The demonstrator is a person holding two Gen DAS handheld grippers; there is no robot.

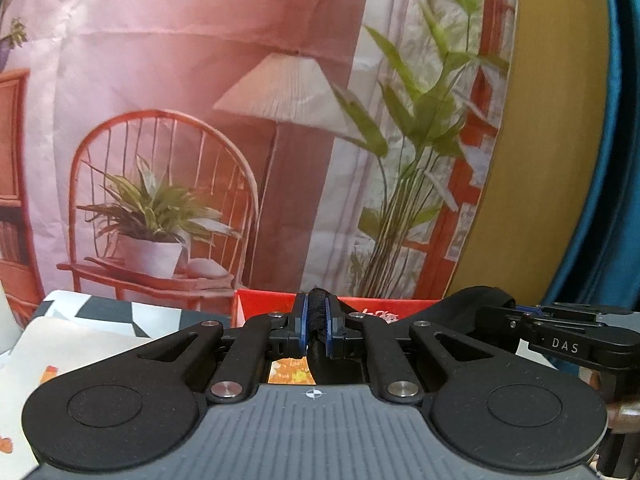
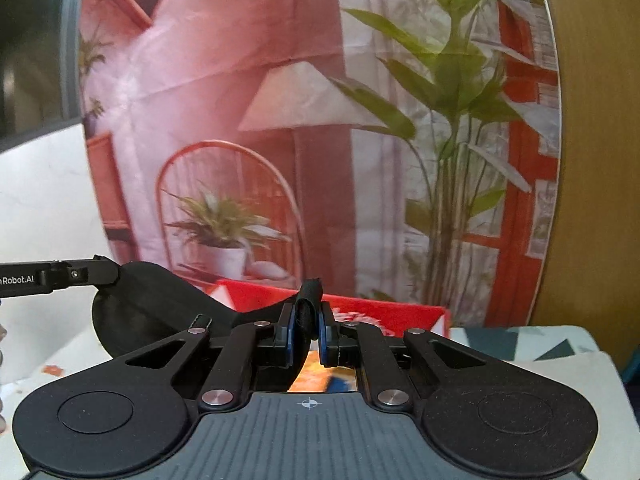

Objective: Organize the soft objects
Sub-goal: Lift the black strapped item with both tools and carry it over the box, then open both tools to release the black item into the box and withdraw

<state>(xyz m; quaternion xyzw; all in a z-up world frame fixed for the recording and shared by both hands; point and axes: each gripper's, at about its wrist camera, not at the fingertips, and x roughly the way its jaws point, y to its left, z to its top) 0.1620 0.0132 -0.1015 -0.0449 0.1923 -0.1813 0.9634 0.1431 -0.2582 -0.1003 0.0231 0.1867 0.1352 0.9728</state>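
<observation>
The black soft item (image 2: 136, 304) hangs between both tongs, a strap end pinched in each, likely so it stays stretched flat and clear of clutter while being moved. Behind both tongs stands a printed backdrop (image 1: 200, 100). Just ahead of and below them sits a red box (image 1: 272, 302), probably the destination. The left gripper (image 1: 317, 322) and right gripper (image 2: 307, 326) each clamp the fabric tightly.

Patterned tabletop (image 2: 532, 342) — red box (image 1: 276, 302) at its far edge.
</observation>
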